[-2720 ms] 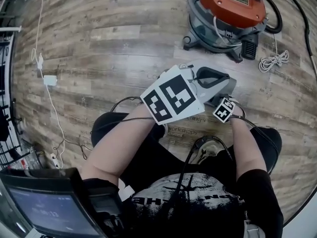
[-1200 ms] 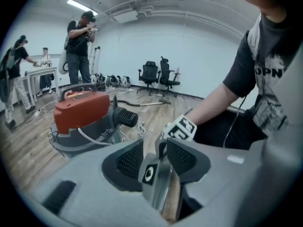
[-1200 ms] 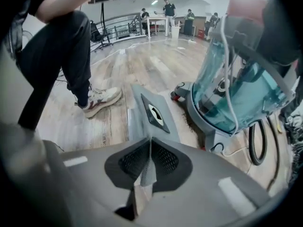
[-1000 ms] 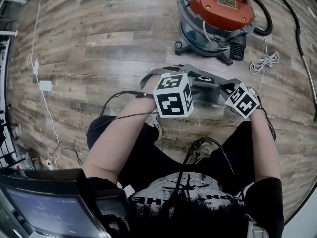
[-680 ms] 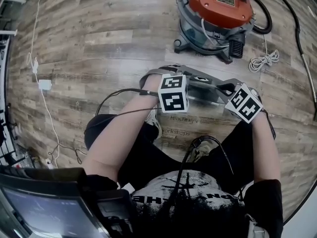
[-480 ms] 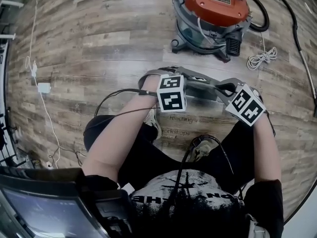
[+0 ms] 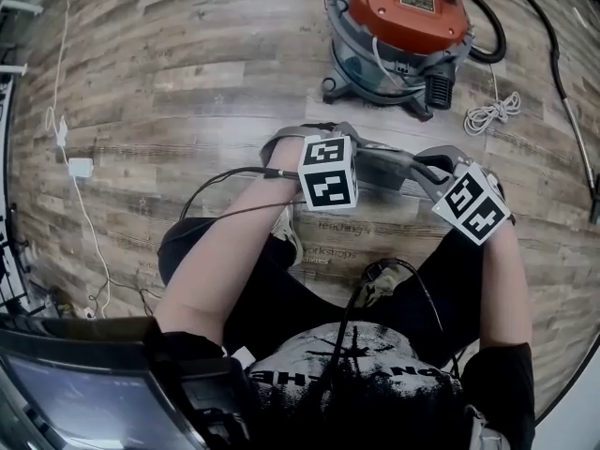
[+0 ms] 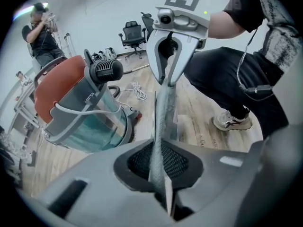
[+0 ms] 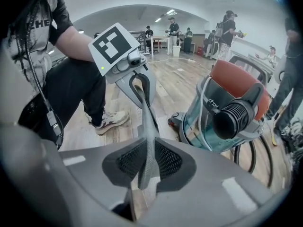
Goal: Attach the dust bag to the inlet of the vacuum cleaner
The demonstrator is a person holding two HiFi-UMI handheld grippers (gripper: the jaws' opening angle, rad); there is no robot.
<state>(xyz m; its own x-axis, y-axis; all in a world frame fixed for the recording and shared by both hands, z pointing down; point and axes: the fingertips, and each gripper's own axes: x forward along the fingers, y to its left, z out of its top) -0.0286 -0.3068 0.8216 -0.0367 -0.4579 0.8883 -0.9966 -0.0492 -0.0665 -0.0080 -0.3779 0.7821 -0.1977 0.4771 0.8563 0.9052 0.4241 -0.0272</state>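
The grey dust bag (image 7: 380,167) hangs stretched between my two grippers, above the floor in front of the person's knees. My left gripper (image 7: 339,142) holds its left end; the jaws have just been closing and the fabric edge (image 8: 163,117) is pinched between the pads. My right gripper (image 7: 433,164) holds the right end; its jaws have just been opening a little, with the bag (image 9: 147,122) still between the pads. The vacuum cleaner (image 7: 403,26), orange lid on a clear blue-grey tank, stands beyond the bag. Its black ribbed inlet (image 9: 232,119) faces the grippers.
A black hose (image 7: 489,36), a coiled white cord (image 7: 492,112) and a metal tube (image 7: 572,111) lie right of the vacuum. A white adapter with its cable (image 7: 80,167) lies at the left. The person's shoe (image 7: 286,237) is under the bag. People and office chairs (image 8: 132,32) stand behind.
The two grippers have drawn apart from being bunched over the bag, and the bag now spans between them. The right gripper has risen slightly and the left has sunk slightly.
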